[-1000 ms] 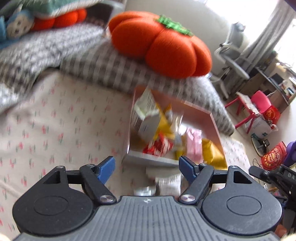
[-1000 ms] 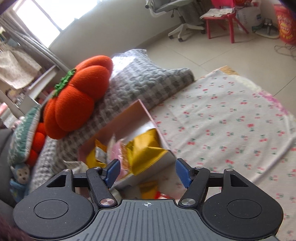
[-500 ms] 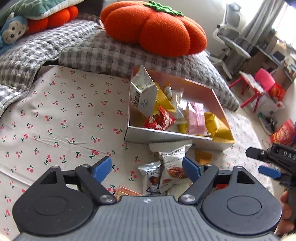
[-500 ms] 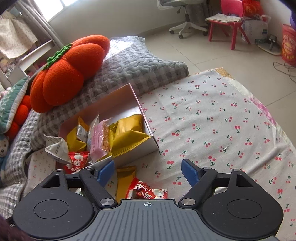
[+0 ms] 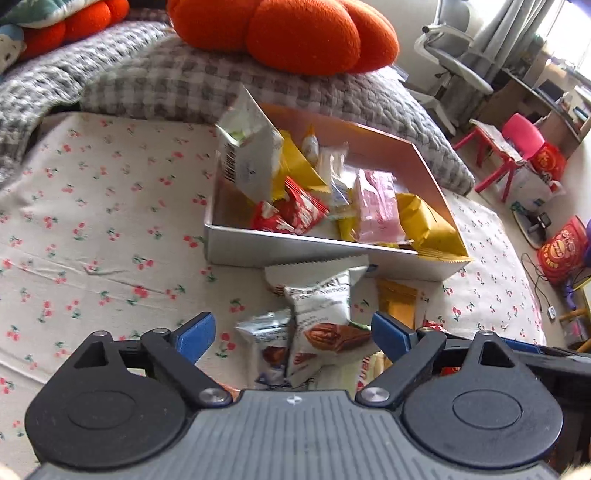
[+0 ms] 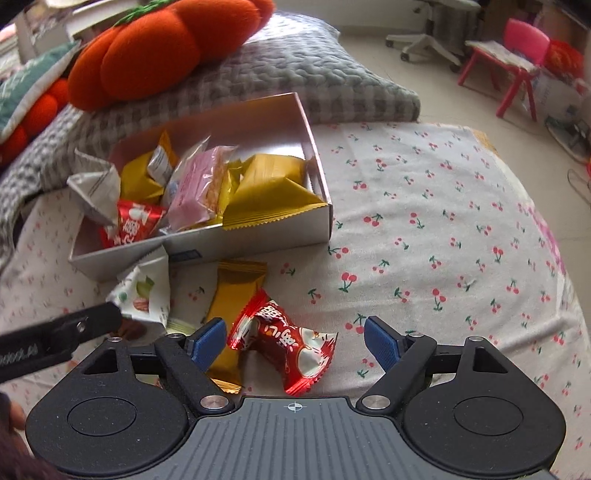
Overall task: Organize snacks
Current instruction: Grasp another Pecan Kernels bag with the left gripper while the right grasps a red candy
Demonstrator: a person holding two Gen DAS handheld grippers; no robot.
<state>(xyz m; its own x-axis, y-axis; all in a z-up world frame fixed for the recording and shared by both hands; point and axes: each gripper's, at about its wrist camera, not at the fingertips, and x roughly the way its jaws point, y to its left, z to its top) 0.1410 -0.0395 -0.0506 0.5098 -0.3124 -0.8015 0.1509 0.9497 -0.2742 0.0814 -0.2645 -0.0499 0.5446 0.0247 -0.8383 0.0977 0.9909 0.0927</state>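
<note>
both tools are aimed steeply down at the loose snacks in front of the box [image 5: 317, 251], which looks like the lead-in to picking them up and dropping them in with the rest. the left tool [image 5: 291, 334] has its jaws spread, having just been opening wider, and they bracket a white nut packet [image 5: 321, 321] and a smaller silvery packet [image 5: 267, 338] without pressing on either. the right tool [image 6: 295, 341] is likewise agape, its jaws just widened, with a red wrapped candy [image 6: 286, 341] lying between them and untouched; a gold packet [image 6: 232, 295] sits just beside it, under the left-side finger. the box already holds a jumble: a tall white pouch, yellow and pink packets, red wrappers, some leaning over its rim. all of this rests on a bed under a cherry-print sheet [image 6: 443, 240], soft enough that packets may sink or slide under the fingers. grey checked pillows and an orange pumpkin cushion [image 5: 295, 33] sit behind the box; beyond the bed are a tiled floor, an office chair and a small red chair.
</note>
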